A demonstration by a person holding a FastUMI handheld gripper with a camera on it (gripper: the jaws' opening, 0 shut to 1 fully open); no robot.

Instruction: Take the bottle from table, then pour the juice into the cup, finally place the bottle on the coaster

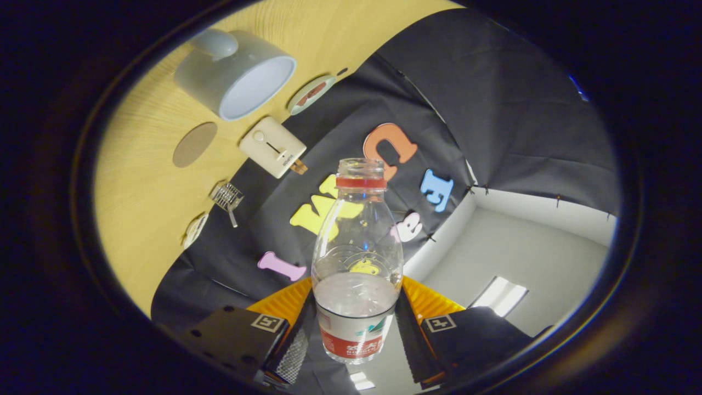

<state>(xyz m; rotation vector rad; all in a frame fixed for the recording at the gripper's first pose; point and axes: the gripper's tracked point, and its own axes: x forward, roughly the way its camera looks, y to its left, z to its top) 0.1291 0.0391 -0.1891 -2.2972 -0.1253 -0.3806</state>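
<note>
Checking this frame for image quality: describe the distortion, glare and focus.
Gripper view: strong fisheye bend curves the table and tilts the whole scene; the bottle, gripped between the gripper jaws, is sharp with small glints on its clear plastic; the cup looks stretched but readable.

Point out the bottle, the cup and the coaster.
bottle (357, 241): gripper view, clear shoulder, between the fingers.
cup (208, 77): gripper view, outer wall.
coaster (194, 144): gripper view, flat top, beside the cup.
</note>
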